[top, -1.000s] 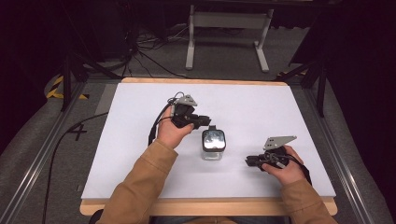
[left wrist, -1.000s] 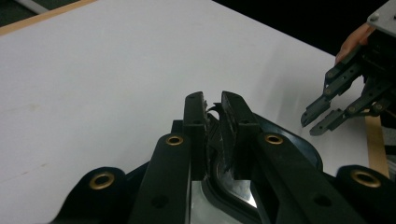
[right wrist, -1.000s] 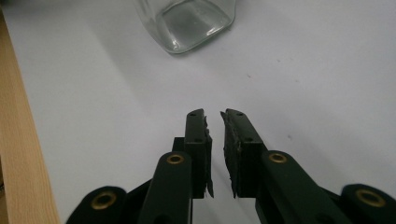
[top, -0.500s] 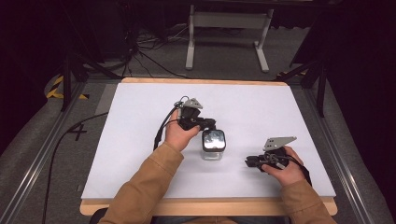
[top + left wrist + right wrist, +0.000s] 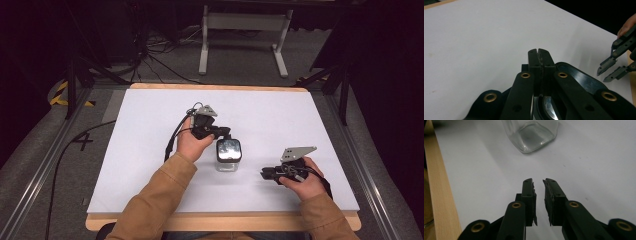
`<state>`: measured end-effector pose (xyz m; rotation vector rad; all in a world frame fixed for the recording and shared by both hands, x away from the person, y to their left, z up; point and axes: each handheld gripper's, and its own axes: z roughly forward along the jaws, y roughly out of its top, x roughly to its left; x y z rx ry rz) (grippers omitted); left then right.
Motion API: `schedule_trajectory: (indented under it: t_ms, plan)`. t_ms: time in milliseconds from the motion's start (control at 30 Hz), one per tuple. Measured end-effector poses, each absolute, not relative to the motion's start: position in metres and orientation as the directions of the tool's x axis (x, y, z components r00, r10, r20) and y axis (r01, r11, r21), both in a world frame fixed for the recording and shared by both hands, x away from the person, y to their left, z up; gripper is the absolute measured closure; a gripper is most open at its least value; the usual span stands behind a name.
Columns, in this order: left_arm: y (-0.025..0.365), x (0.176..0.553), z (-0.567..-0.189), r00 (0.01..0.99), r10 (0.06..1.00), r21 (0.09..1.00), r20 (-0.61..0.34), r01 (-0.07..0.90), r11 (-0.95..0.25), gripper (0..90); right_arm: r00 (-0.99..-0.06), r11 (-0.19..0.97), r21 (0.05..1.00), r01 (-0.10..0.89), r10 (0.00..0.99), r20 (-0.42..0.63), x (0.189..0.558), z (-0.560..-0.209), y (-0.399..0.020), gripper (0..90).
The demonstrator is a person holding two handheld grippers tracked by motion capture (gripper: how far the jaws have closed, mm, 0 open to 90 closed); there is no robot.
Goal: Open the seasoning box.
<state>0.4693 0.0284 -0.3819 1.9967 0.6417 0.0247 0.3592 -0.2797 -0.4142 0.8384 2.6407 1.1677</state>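
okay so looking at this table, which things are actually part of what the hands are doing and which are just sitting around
In use:
- square clear glass jar with a black lid, standing mid-table
- left gripper, jaws closed, at the jar's lid
- right gripper, jaws slightly apart, pointing toward the jar with a gap between

Just around:
- white table top
- grey metal stand on the floor behind
- black floor cables

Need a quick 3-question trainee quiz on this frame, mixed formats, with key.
1. True or false: the left gripper has its jaws pressed together.
2. The glass jar is: A) on the floor, B) upright on the white table, C) lying on its side.
3. Fill in: the right gripper, its jaws slightly ___, grips nothing.

Key: 1 true; 2 B; 3 apart.
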Motion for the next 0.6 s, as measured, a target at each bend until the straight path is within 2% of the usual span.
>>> schedule_trajectory:
  t_ms: [200, 400, 600]
  plan:
    - [0.029, 0.470, -0.382, 0.855, 0.447, 0.827, -0.262, 0.438, -0.352, 89.8, -0.845, 0.540, 0.732, 0.416, 0.527, 0.092, 0.357, -0.410, -0.268, 81.3]
    - [0.029, 0.472, -0.383, 0.853, 0.442, 0.824, -0.277, 0.448, -0.348, 89.7, -0.861, 0.544, 0.749, 0.379, 0.504, 0.069, 0.355, -0.405, -0.252, 89.4]
    - [0.029, 0.472, -0.384, 0.850, 0.440, 0.822, -0.290, 0.456, -0.340, 89.7, -0.857, 0.492, 0.792, 0.363, 0.511, 0.075, 0.355, -0.401, -0.242, 90.0]
